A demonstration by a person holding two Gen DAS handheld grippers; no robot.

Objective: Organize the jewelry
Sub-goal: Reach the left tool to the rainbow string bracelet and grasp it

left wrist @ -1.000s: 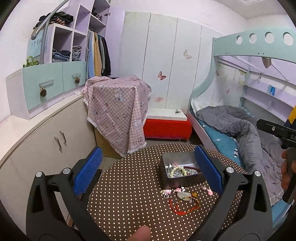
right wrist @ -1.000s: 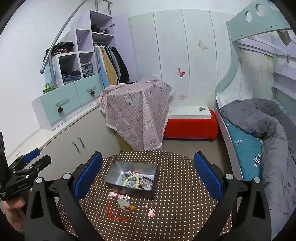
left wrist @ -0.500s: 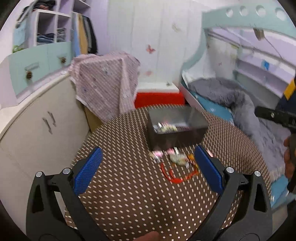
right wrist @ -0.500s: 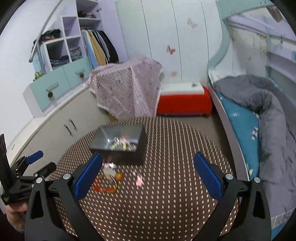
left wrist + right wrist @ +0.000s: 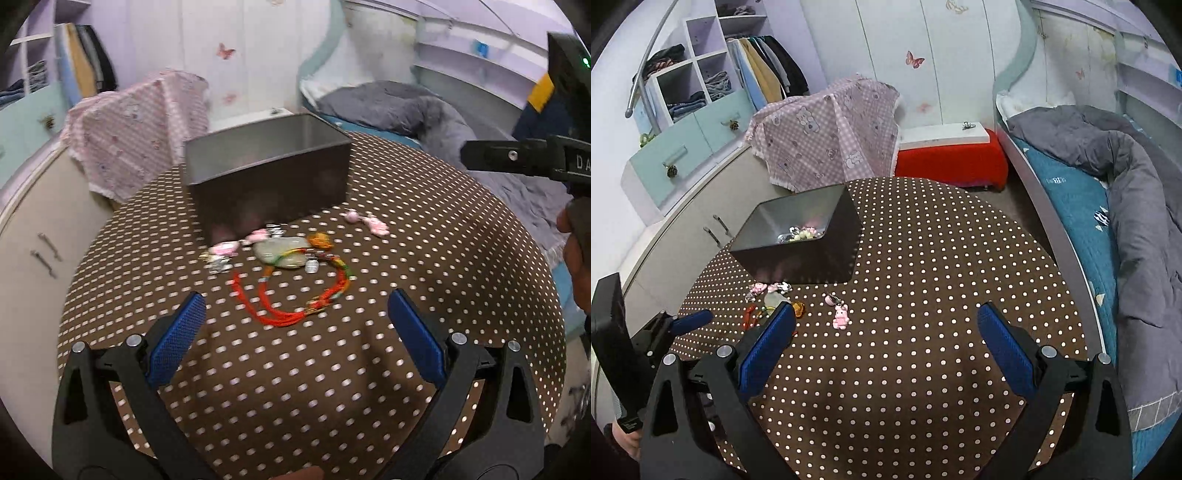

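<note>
A grey metal box stands on the round brown polka-dot table; in the right wrist view the box holds beads and trinkets. In front of it lie a red cord bracelet, a pale green stone pendant, pink charms and a pink bunny charm, also seen in the right wrist view. My left gripper is open and empty, low over the table just short of the bracelet. My right gripper is open and empty, to the right of the jewelry.
A cabinet with handles runs along the left. A pink checked cloth covers something behind the table. A red bench and a bed with a grey duvet lie to the right.
Both grippers have come down and forward toward the table. The jewelry now sits much closer to the left gripper. Both stay open.
</note>
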